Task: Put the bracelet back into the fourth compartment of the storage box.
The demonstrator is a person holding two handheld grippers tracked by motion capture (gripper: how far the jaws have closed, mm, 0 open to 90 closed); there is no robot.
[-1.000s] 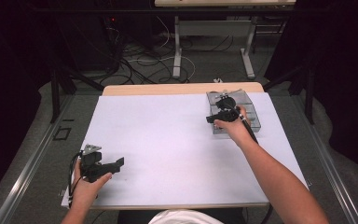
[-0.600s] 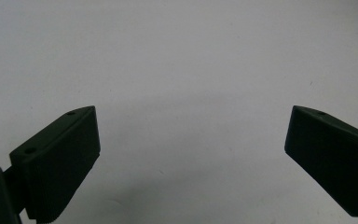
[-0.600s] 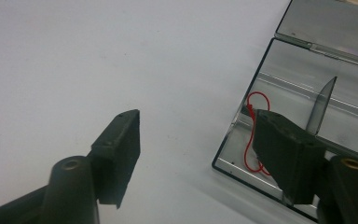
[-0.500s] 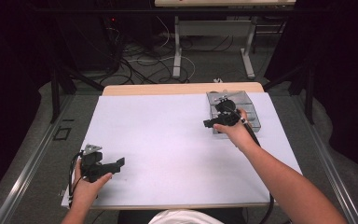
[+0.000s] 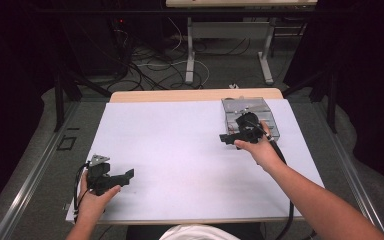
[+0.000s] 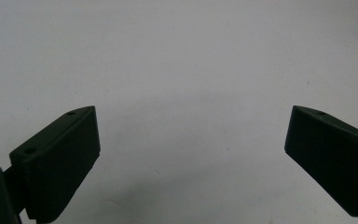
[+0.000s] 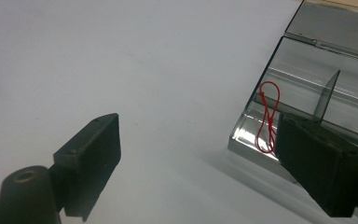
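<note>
The clear plastic box (image 5: 250, 116) sits at the far right of the table (image 5: 180, 145), near its back edge, and there is one of it. Its lid is folded open, lying flat behind the tray. In the right gripper view the box (image 7: 307, 88) shows see-through walls, one thin upright divider (image 7: 326, 95) that splits it into compartments, and a bright glint along its near rim. One thin red looped cord (image 7: 266, 116) lies in the near compartment, against the front wall; it is twisted into a narrow figure-of-eight shape.

There are two hand-held grippers, one in each of the person's hands. The right hand-held gripper (image 5: 232, 137) hangs just above the white table surface at the box's near left corner, its jaws pointing left; in its own view the right hand-held gripper (image 7: 200, 158) has its jaws spread wide with nothing between them, one jaw over bare table and the other overlapping the box's corner. The left hand-held gripper (image 5: 122, 176) is at the near left of the table, well apart from the box, held in the left hand (image 5: 92, 200). In its own view the left hand-held gripper (image 6: 191, 163) is likewise released, jaws far apart over plain white table.
</note>
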